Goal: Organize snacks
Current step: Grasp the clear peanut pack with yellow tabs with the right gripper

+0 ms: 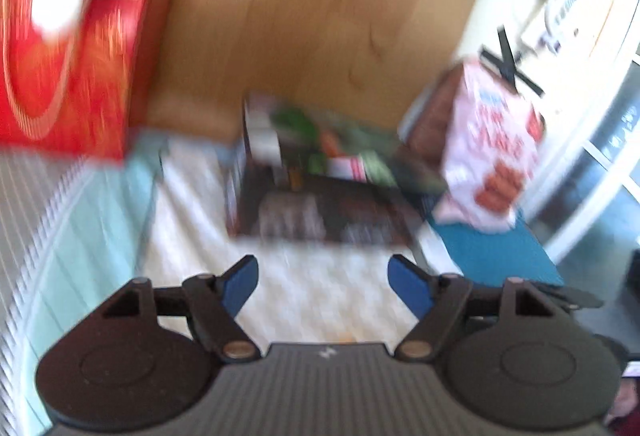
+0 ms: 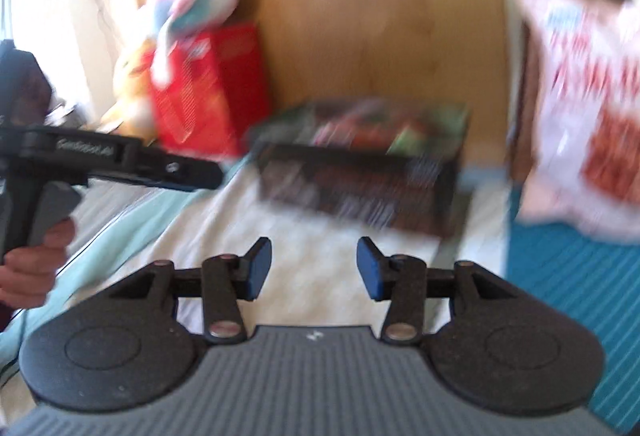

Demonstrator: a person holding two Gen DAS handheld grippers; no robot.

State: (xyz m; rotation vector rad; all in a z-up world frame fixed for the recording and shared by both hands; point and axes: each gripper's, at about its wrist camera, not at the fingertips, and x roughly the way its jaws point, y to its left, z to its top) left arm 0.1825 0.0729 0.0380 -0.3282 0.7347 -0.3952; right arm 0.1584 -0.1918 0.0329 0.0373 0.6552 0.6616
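Left wrist view shows the left gripper (image 1: pixel 323 284) spread apart and empty above the pale cloth (image 1: pixel 320 300). Ahead lies the dark snack box (image 1: pixel 320 208), flat against the wooden board (image 1: pixel 320 16), between the red box (image 1: pixel 72 60) and white snack bag (image 1: pixel 492 156). The right gripper (image 2: pixel 314 268) is likewise parted, grasping nothing, just short of that box.

Ahead of the jaws stands a light-brown wooden panel (image 1: pixel 320 16) with visible grain, upright behind the work surface. Below the jaws lies a white patterned cloth (image 1: pixel 320 288). To the left of the jaws lies a pale mint cloth (image 1: pixel 100 204); to the right, a teal ribbed mat (image 2: pixel 580 276). Far right of the jaws, bright daylight enters through a white-framed window (image 1: pixel 600 164). Both views are blurred.
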